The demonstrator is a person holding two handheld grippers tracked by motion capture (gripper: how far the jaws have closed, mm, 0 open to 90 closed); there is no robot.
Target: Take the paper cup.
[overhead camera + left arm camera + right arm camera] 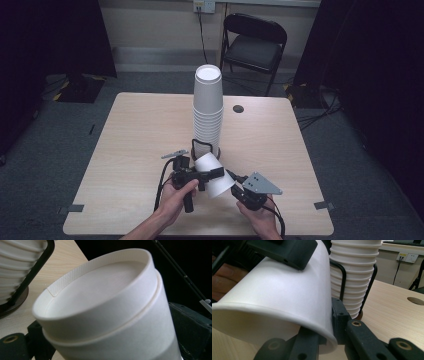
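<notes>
A white paper cup (221,186) lies on its side above the table's front, held between both grippers. Its closed base (105,302) faces the left gripper view and its mouth points at my right hand. My right gripper (231,175) is shut on the cup's rim (329,335), one jaw inside the mouth and one outside. My left gripper (215,174) stands open astride the cup's wall, with one of its fingers (287,250) lying along the top of the cup. Just behind it a tall stack of upturned white cups (207,105) stands in a black wire holder (202,147).
The wooden table (140,140) has a round cable hole (238,108) behind the stack. A black folding chair (252,45) stands beyond the far edge. Dark curtains hang on both sides. The holder's wire (343,280) runs close beside the cup's rim.
</notes>
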